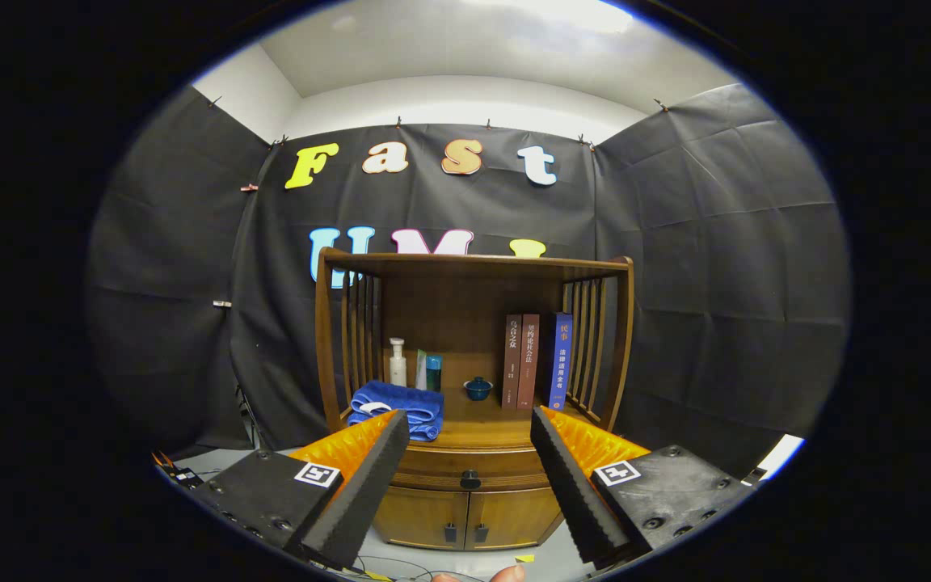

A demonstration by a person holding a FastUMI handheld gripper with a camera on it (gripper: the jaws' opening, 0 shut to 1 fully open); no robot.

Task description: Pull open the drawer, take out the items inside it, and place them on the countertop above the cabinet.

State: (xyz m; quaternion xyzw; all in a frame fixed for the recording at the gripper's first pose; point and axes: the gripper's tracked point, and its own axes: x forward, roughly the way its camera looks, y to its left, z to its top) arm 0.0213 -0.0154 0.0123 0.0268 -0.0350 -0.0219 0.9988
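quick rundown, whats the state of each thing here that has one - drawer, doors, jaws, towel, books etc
drawer: shut, knob untouched
cabinet doors: both shut
gripper: jaws open wide, holding nothing, short of the drawer
blue towel: folded, lying on the countertop
pump bottle: upright behind the towel
small blue cup: upright, lid on
three books: standing upright, side by side

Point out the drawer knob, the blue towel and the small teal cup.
drawer knob (470, 478): gripper view, knob's front face, beyond the open jaws.
blue towel (401, 401): gripper view, top fold.
teal cup (478, 390): gripper view, bowl's side.
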